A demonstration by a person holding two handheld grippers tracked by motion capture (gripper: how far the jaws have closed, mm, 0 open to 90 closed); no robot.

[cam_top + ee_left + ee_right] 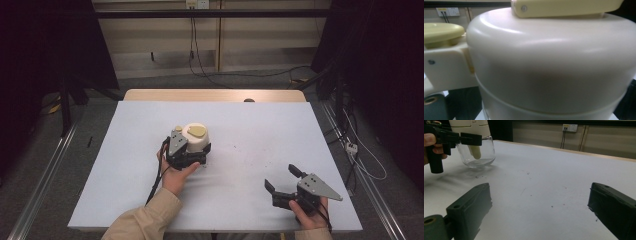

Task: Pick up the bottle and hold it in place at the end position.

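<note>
Left gripper (192, 156) clamped on the jar (196, 138), right gripper (283, 182) idle with jaws wide apart.

And there it is: the jar, with its cream lid (549, 57) and clear glass base (477, 157), stands upright on the white table (250, 135), left of centre, the left jaws pressing on either side of the lid's lower edge. Over on the right, the other gripper rests low near the table's front edge, well apart from the jar, nothing between its jaws.

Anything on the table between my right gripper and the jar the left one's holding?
Nothing but bare white table, lightly speckled, between the right gripper and the glass jar, as the right gripper view shows.
</note>
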